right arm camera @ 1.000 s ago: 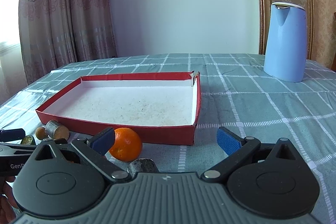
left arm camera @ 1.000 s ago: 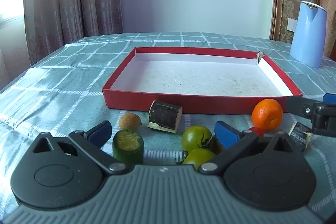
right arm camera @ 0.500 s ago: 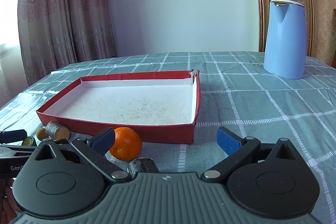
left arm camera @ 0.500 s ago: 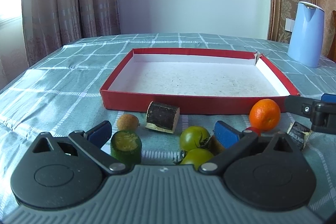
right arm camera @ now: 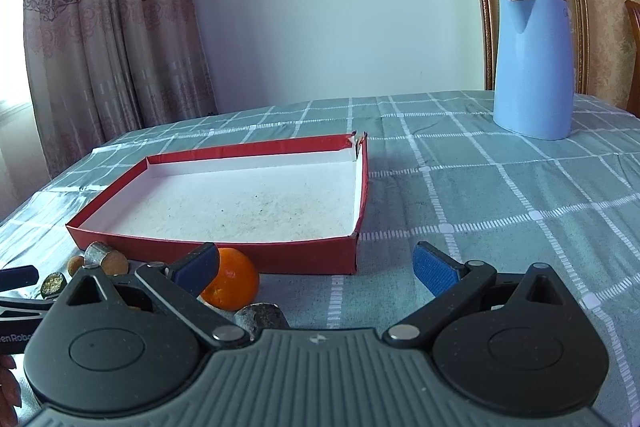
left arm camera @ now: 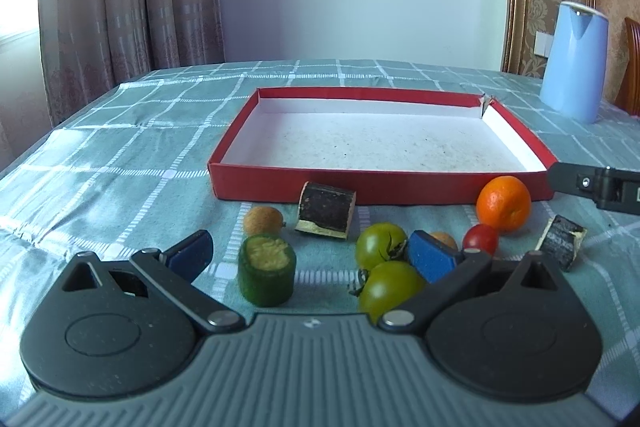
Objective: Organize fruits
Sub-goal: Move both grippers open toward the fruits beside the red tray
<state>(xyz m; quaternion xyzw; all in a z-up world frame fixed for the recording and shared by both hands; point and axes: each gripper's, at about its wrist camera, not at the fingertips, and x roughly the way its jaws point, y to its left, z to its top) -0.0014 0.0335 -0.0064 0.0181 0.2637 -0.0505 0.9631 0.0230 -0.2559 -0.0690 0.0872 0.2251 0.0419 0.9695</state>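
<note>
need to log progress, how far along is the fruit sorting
Nothing looks done: the red tray holds no fruit. Nothing is in hand; the left gripper and right gripper have open jaws. Left: the orange, green tomatoes and the rest on the tablecloth.

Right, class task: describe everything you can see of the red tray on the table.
The red tray is a shallow, rectangular box that looks like cardboard: red outside, white and speckled inside. Nothing lies in it. Its far right corner is torn open. It sits flat on the checked tablecloth. The fruit lies in front of its near wall, outside it; the orange and a dark cut piece lie close to that wall, though contact is unclear.
</note>
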